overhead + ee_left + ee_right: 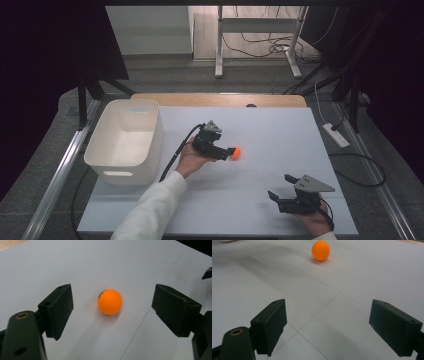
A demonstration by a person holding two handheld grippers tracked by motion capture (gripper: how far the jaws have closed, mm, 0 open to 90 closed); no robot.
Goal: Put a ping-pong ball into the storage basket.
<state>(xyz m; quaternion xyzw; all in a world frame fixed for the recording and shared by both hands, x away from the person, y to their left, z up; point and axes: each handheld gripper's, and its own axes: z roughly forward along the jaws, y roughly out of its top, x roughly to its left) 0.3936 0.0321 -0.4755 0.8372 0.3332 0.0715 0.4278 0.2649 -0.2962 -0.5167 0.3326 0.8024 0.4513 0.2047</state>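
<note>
A small orange ball (236,152) (109,301) rests on the white table sheet (270,130) near its middle. My left gripper (227,153) is open, held low in a hand, and the ball lies between its two black fingers (58,308), touching neither. Down at the front right of the table my right gripper (280,186) (328,320) is open with nothing between its fingers. It points toward the ball (320,250), which lies well ahead of it.
A white plastic bin (120,174) stands at the table's left side, close to the left forearm in its white sleeve (150,210). A wooden strip (220,99) runs along the far edge. A power strip (336,135) and cables lie on the floor at the right.
</note>
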